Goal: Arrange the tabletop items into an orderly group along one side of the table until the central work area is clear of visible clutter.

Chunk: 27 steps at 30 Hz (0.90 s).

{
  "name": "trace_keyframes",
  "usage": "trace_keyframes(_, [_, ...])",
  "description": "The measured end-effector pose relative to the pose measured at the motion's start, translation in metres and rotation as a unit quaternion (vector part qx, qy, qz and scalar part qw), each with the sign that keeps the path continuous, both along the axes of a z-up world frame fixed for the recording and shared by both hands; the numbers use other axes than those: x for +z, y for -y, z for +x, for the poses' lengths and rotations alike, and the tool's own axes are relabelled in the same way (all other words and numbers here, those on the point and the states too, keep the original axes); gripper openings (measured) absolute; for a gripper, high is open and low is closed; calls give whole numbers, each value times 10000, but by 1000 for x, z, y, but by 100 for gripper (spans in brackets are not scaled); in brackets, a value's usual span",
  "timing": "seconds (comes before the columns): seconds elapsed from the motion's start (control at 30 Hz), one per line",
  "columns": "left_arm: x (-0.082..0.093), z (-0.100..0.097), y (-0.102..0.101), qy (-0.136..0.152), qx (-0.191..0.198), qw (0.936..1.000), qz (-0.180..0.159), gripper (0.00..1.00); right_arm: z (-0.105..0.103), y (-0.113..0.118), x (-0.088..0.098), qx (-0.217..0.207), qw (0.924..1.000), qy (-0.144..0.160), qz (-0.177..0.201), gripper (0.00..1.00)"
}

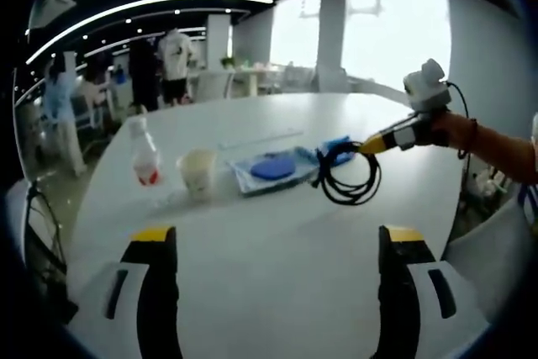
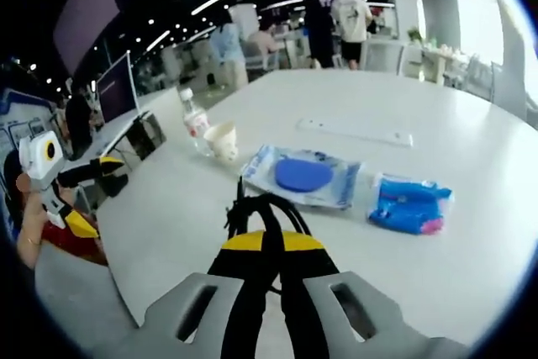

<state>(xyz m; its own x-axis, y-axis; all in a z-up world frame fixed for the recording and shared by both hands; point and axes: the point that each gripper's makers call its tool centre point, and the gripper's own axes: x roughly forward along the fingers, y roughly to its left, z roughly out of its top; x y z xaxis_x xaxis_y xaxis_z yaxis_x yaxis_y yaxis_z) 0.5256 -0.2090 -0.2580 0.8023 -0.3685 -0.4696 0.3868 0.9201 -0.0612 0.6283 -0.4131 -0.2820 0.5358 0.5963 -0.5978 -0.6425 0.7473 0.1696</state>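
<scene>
Left to right in the left gripper view: bottle (image 1: 145, 155), cup (image 1: 198, 172), clear pack (image 1: 271, 169) with a blue disc inside, blue packet (image 1: 338, 148), then the black cable (image 1: 349, 176) coil hanging from the right gripper (image 1: 367, 146) above the table (image 1: 269, 292). Left gripper (image 1: 273, 245) low over bare tabletop near the edge, jaws wide apart, holding nothing. Right gripper view: jaws pressed together on the cable (image 2: 267, 208); a pale flat strip (image 2: 355, 132) lies farther back. Step looks like placing the cable into the row. Do it well: carry the coil low, set it just beside the blue packet so the line stays tidy, release only once the loops rest flat. Avoid dragging loops across the pack.
</scene>
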Motion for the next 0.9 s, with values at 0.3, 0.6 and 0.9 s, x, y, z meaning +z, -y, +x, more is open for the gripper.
trace_keyframes(0.3, [-3, -2, 3, -89, -49, 9999, -47, 96, 10, 18, -13, -50, 9996, -277, -46, 4])
trace_keyframes(0.6, [-5, -2, 3, -111, -59, 9999, -45, 95, 25, 37, -33, -96, 9983, -292, -487, 4])
trace_keyframes(0.9, [-5, -1, 0, -115, -44, 9999, -46, 95, 38, 52, -45, -81, 9956, -217, -908, 4])
